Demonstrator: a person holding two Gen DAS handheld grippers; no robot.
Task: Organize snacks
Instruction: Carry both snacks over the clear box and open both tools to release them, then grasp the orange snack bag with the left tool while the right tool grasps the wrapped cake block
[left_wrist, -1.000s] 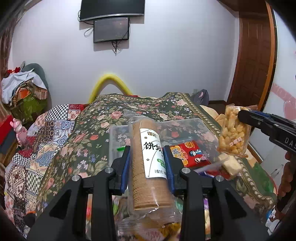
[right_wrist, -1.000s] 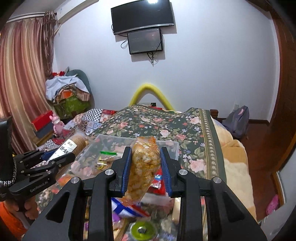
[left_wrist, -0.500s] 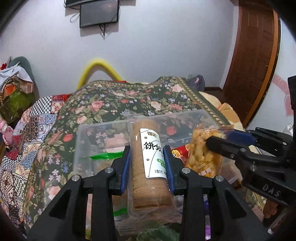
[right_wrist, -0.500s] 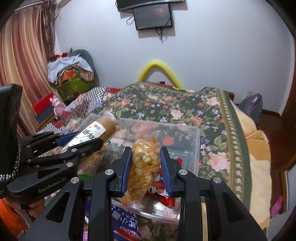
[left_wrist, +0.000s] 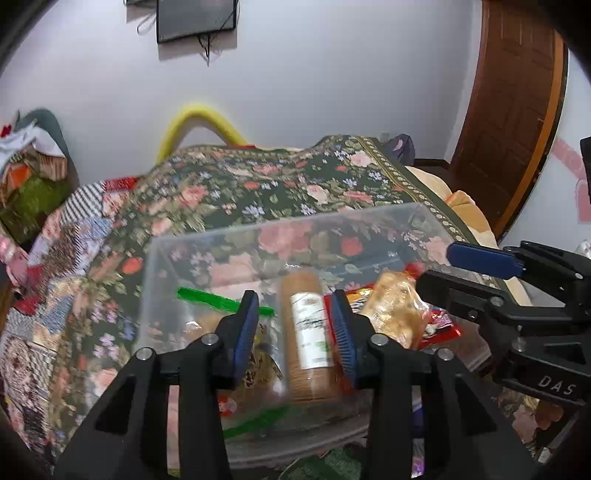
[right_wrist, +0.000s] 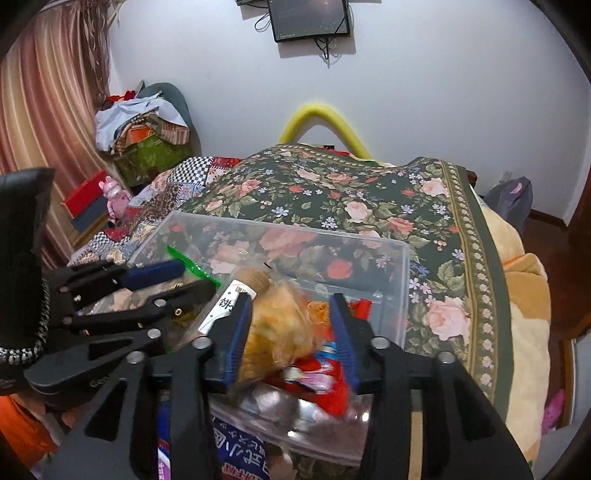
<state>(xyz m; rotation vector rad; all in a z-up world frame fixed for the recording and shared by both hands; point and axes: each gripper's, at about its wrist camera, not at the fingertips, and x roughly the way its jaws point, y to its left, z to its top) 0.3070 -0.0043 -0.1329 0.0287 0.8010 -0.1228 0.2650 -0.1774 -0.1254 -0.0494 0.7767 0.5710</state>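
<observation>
A clear plastic bin (left_wrist: 207, 240) stands on the floral bedspread; it also shows in the right wrist view (right_wrist: 400, 295). My left gripper (left_wrist: 293, 332) is open over the bin, and the brown biscuit roll with a white label (left_wrist: 308, 339) lies loose between its fingers, blurred. My right gripper (right_wrist: 291, 332) is open too, and the bag of orange puffed snacks (right_wrist: 284, 325) sits blurred between its fingers inside the bin. The bag also shows in the left wrist view (left_wrist: 395, 314), beside the right gripper (left_wrist: 476, 273). The biscuit roll shows in the right wrist view (right_wrist: 240, 291).
The bin holds a red snack packet (right_wrist: 328, 369) and a green-edged zip bag (left_wrist: 221, 301). More snack packets (right_wrist: 240, 450) lie in front of the bin. The floral bedspread (right_wrist: 332, 192) stretches behind it. A wooden door (left_wrist: 509, 110) is at the right.
Both grippers have moved down over the bin and opened. The biscuit roll and the puffed snack bag have come free of the fingers and are dropping into the bin.
</observation>
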